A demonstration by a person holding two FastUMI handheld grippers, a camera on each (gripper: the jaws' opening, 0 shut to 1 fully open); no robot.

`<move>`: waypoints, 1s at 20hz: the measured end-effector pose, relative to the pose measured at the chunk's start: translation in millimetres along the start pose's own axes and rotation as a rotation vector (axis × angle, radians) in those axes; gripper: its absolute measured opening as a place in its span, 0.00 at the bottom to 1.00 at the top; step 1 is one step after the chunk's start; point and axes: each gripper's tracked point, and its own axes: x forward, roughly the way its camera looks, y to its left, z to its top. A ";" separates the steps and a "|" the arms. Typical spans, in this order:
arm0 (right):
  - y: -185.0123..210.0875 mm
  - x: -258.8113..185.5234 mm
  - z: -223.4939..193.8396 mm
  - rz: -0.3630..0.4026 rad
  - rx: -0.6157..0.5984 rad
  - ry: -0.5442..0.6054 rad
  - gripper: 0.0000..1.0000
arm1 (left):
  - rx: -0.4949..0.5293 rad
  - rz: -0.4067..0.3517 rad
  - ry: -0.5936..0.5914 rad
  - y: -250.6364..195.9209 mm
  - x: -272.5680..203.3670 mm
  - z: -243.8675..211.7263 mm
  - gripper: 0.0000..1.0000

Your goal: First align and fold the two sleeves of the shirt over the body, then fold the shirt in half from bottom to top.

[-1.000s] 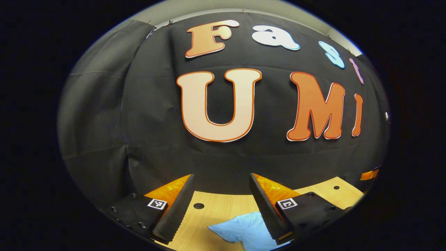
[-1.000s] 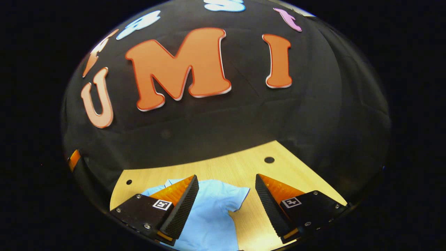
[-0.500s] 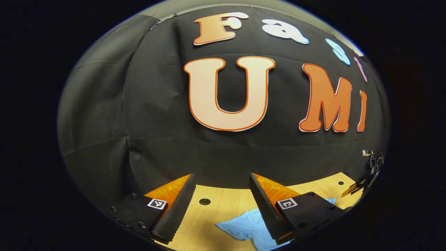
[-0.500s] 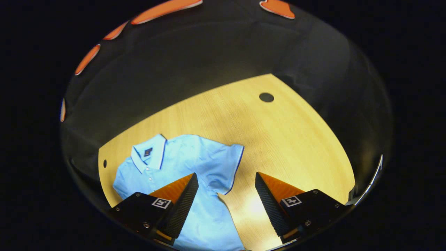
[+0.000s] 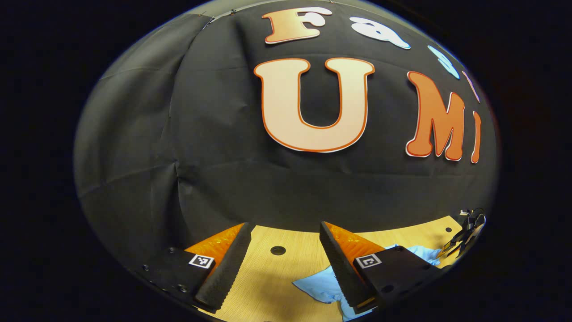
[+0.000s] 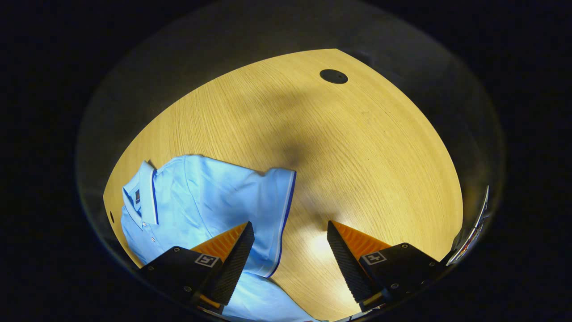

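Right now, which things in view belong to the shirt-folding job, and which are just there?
Part of the job:
- light blue shirt, lying flat on the table
- its sleeve, not yet folded over
- right gripper, jaws open above that sleeve
- left gripper, jaws open

Just there:
- wooden table
- round hole in the table
- black cloth wall

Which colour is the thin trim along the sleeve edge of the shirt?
Dark blue, on the light blue polo shirt; the right gripper view shows it best.

shirt [image 6: 210, 197]: we see soft, smooth cloth, faintly creased
table [image 6: 366, 147]: we see matt, fine-grained wood
wall [image 5: 134, 147]: we see matt cloth
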 end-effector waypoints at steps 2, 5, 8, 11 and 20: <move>-0.5 3.5 -0.9 -0.002 -0.002 0.012 0.99 | -0.012 0.006 0.014 2.5 3.0 -5.4 0.99; -2.6 7.3 -1.9 -0.019 0.002 0.022 0.95 | -0.010 0.011 0.029 1.9 6.9 -10.7 0.99; -4.9 7.6 -2.4 -0.031 0.005 0.018 0.72 | -0.009 0.007 0.029 -2.1 7.0 -9.2 1.00; 0.4 6.7 -1.1 -0.022 -0.014 0.002 0.38 | -0.016 0.002 0.045 -7.6 6.4 -13.0 0.99; 27.2 -9.1 7.2 0.087 -0.099 -0.083 0.01 | 0.013 0.031 0.047 11.0 -8.2 -13.9 0.96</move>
